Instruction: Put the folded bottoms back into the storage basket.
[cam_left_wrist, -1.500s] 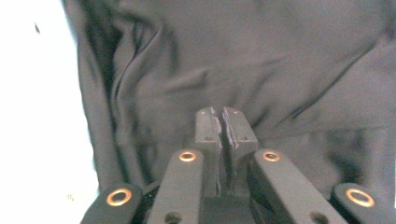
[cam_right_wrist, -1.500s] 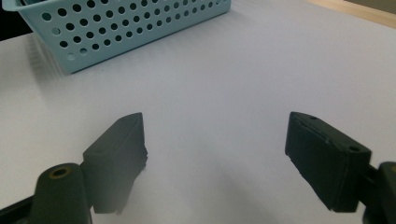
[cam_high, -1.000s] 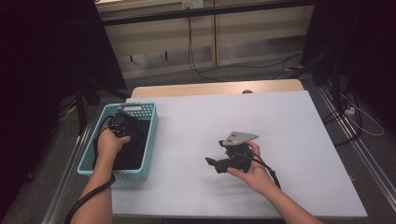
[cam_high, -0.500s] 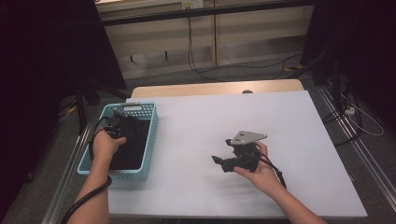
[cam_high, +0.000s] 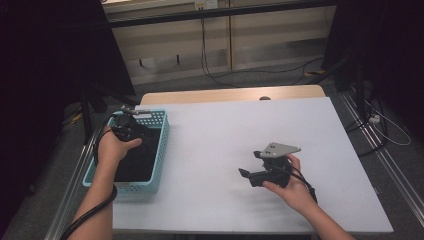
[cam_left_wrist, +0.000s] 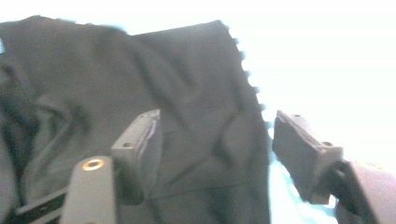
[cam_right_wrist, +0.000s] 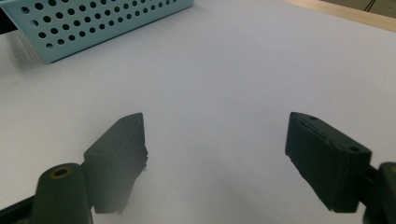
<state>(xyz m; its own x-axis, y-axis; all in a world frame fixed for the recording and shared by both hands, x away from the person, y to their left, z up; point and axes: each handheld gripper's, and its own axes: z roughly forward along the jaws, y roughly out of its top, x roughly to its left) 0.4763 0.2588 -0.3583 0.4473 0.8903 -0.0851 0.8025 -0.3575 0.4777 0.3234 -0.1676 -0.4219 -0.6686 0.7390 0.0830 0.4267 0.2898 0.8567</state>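
Your left gripper (cam_high: 131, 131) hovers over the far end of a pale blue plastic basket (cam_high: 159, 150), a rectangular tub whose walls are pierced with rows of small round holes. The basket sits at the left edge of the desk (cam_high: 220, 130), a smooth, matte white surface with a strip of light wood along its far side. Inside the basket lies a black cloth (cam_high: 136, 160), soft and creased, which covers most of the floor of the basket.

In the left gripper view, the two blocky black fingers (cam_left_wrist: 140, 149) have just been opening and now stand spread, with the rumpled dark fabric (cam_left_wrist: 154, 93) lying below them and nothing pinched between them. The cloth shows loose folds and a wavy hem near the bright basket wall.

Your right gripper (cam_high: 250, 176) rests low over the bare desk, well apart from the basket, with a grey three-cornered plate on top. In the right gripper view, its fingers (cam_right_wrist: 116, 158) stand wide apart over the plain white surface, holding nothing, and the perforated blue basket wall (cam_right_wrist: 93, 23) shows at the upper left.
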